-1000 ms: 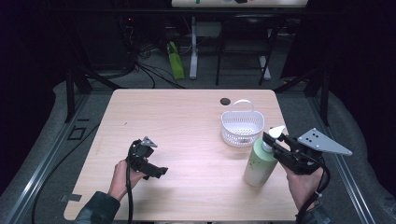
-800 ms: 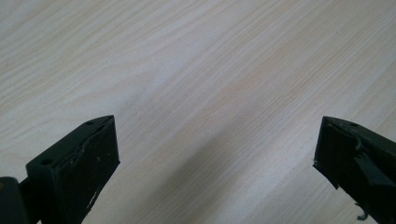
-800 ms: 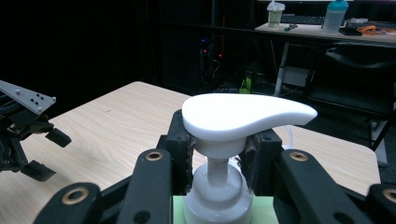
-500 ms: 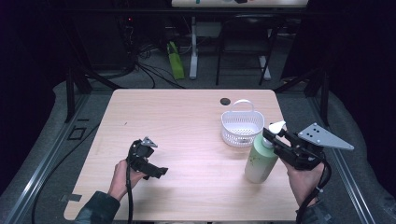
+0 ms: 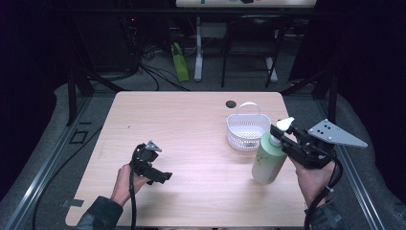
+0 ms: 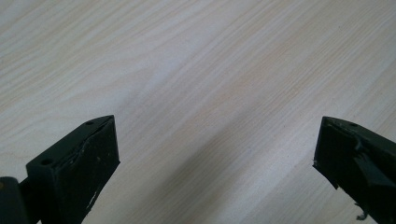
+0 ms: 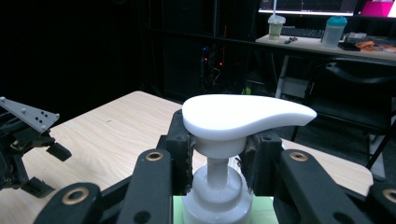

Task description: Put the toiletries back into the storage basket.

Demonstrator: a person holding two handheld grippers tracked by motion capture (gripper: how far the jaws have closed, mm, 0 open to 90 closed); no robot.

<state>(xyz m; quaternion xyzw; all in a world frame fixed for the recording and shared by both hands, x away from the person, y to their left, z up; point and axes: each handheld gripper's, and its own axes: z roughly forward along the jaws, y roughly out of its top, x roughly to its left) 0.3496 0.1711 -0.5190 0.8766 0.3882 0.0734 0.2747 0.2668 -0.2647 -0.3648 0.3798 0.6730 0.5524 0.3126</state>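
One pump bottle (image 5: 268, 160) | neck clamped in right gripper (image 5: 281, 135)

No readable text, labels, brands or numbers anywhere. Green pump bottle (image 5: 269, 160) shows a plain side, no label legible (lower right of the high view). Monitor (image 7: 322, 5) at the top right of the right gripper view is lit, but its content is too blurred to read.

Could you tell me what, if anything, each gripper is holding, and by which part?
The right gripper clamps the green pump bottle at its pump neck; the left gripper is open, holding nothing.
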